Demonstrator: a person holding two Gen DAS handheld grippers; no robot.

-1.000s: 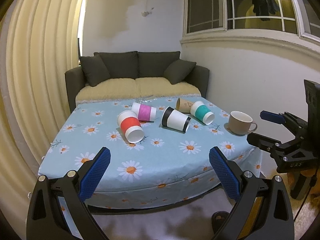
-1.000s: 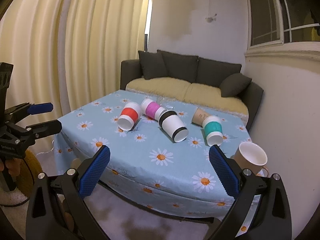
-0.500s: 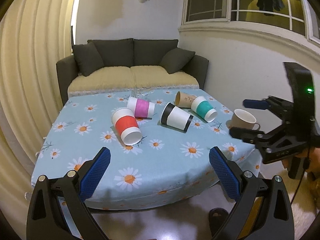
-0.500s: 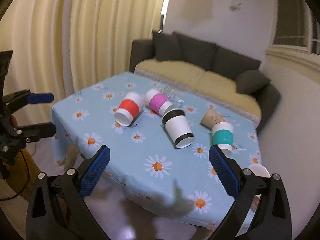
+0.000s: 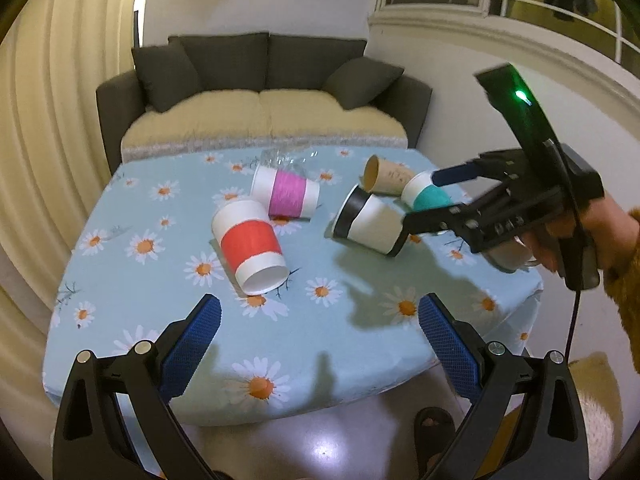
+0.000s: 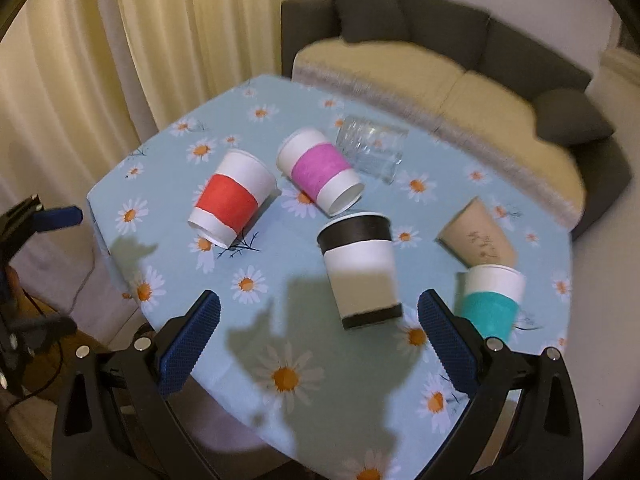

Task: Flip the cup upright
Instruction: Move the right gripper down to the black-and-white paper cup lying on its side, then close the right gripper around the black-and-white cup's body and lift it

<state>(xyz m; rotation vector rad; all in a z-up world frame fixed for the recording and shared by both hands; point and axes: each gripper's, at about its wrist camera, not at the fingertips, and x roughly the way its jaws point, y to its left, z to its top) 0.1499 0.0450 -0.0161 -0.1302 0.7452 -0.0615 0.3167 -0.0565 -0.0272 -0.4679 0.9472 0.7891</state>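
Note:
Several paper cups lie on their sides on the daisy tablecloth (image 5: 168, 308): a red-banded cup (image 5: 250, 246) (image 6: 232, 206), a pink-banded cup (image 5: 286, 196) (image 6: 320, 170), a black-banded cup (image 5: 370, 226) (image 6: 360, 268), a brown cup (image 5: 390, 178) (image 6: 478, 234) and a teal-banded cup (image 5: 426, 196) (image 6: 492, 298). My left gripper (image 5: 318, 342) is open and empty above the table's front edge. My right gripper (image 6: 318, 340) is open and empty, hovering just in front of the black-banded cup; in the left wrist view it (image 5: 424, 200) reaches over the black and teal cups.
A clear glass (image 6: 370, 148) lies on its side behind the pink cup. A beige mug (image 5: 510, 256) sits at the table's right edge, partly hidden by the right gripper. A dark sofa (image 5: 264, 96) stands behind the table, curtains (image 6: 140, 60) on the left.
Both grippers have moved forward and over the table. The right gripper has swung in above the black and teal cups. All the cups lie where they were.

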